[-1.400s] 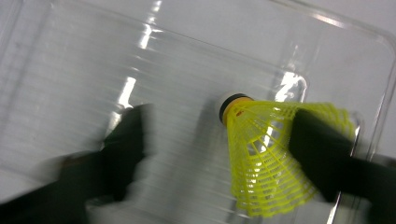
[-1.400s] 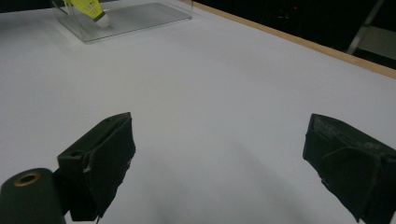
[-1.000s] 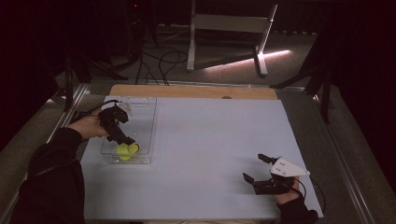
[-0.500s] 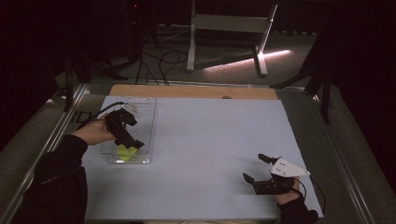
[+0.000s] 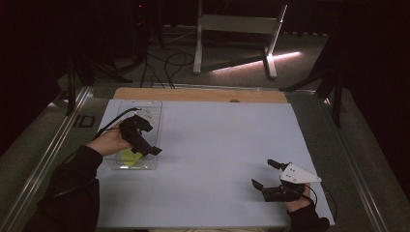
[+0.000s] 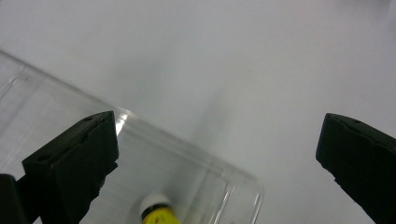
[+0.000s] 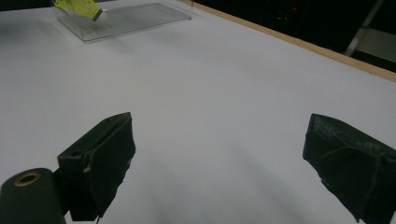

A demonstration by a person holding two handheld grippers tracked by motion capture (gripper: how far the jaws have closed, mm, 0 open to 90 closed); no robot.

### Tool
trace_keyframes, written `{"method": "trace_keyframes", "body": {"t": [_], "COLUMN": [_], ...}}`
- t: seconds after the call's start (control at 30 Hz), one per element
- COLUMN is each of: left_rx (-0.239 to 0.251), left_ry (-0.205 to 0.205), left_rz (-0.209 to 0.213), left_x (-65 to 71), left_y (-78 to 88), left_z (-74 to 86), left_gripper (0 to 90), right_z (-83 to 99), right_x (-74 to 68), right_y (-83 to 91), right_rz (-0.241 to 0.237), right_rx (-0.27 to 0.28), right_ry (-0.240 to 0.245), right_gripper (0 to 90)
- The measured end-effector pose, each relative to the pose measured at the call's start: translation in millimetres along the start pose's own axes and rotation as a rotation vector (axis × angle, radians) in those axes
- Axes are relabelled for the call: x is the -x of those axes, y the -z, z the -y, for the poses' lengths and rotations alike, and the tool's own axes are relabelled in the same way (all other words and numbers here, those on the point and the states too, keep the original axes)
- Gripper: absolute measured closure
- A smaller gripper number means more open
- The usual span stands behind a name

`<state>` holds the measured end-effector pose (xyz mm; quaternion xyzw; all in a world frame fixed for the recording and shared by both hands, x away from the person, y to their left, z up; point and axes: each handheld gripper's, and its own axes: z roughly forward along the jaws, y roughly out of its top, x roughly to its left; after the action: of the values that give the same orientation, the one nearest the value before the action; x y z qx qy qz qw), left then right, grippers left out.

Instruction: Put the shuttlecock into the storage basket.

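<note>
High view shows a yellow object with a white cap lying inside a clear plastic tray at the table's left side. Its surface looks smooth. Left gripper hangs over the tray, jaws spread wide, holding nothing. Right gripper rests on the matte white table, jaws also apart.

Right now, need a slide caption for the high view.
Left hand-held gripper, open, over a clear tray holding a yellow object; right hand-held gripper open above the white table.

White table bears a clear tray at its left.
</note>
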<state>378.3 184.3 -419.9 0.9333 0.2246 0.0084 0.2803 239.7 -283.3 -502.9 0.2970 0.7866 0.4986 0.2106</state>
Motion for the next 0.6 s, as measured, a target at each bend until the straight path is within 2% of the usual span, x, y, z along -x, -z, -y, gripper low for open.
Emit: {"method": "trace_keyframes", "body": {"t": [0.1,0.17,0.2,0.37,0.43,0.57,0.6], "left_rx": [0.013,0.018,0.015,0.071,0.077,0.083,0.09], "left_ry": [0.006,0.006,0.0,-0.006,-0.023,-0.018,-0.019], "left_rz": [-0.008,0.003,-0.009,0.007,0.027,0.025,0.044], "left_x": [4.3,8.4,10.5,25.3,30.7,37.8,39.5], "left_y": [-2.3,-4.5,-4.9,-8.4,-11.3,-19.4,-21.3], "left_z": [-4.8,-8.0,-10.1,-20.2,-23.7,-27.9,-28.2], "left_gripper": [0.1,0.1,0.1,0.1,0.1,0.1,0.1], "right_z": [0.4,0.6,0.6,0.4,0.2,0.3,0.3], "right_x": [0.5,0.5,0.6,0.5,0.1,0.3,0.4], "right_y": [-0.3,0.1,0.2,-0.1,-0.2,0.1,0.2], "right_rz": [0.0,0.001,0.001,0.0,0.0,-0.001,0.0], "right_rx": [-0.001,-0.002,-0.001,-0.001,-0.001,-0.002,-0.002], "right_ry": [0.0,-0.003,-0.003,0.0,0.001,-0.001,-0.002], "right_gripper": [8.8,8.8,8.8,8.8,8.8,8.8,8.8]}}
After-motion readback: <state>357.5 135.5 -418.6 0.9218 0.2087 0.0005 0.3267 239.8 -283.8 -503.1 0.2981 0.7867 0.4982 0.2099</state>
